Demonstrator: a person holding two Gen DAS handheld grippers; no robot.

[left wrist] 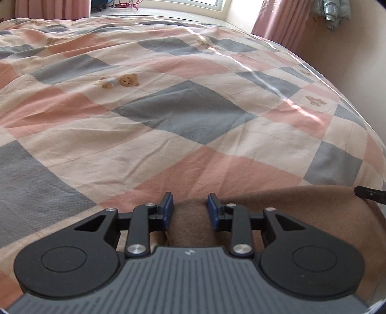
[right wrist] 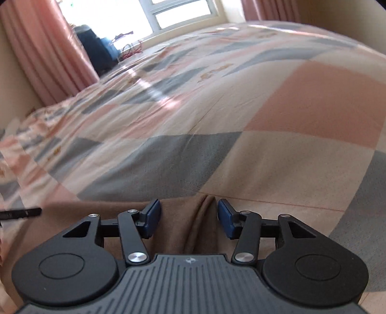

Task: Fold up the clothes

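Brown garment [left wrist: 301, 207] lies on bed w/ checked quilt [left wrist: 183, 113] in pink, grey & cream, at near edge of both views. Left gripper [left wrist: 189, 209]: jaws apart, a bunched ridge of the brown cloth between blue pads [left wrist: 168, 207], not pinched. Right gripper [right wrist: 189, 216]: jaws wide apart, a fold of garment [right wrist: 202, 224] rising between them, pads not touching it. Teddy print [left wrist: 120, 81] on quilt further up. Pink curtains [right wrist: 45, 48] & window [right wrist: 178, 12] beyond bed.

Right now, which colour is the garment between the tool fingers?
Plain brown garment, clearest in the right wrist view.
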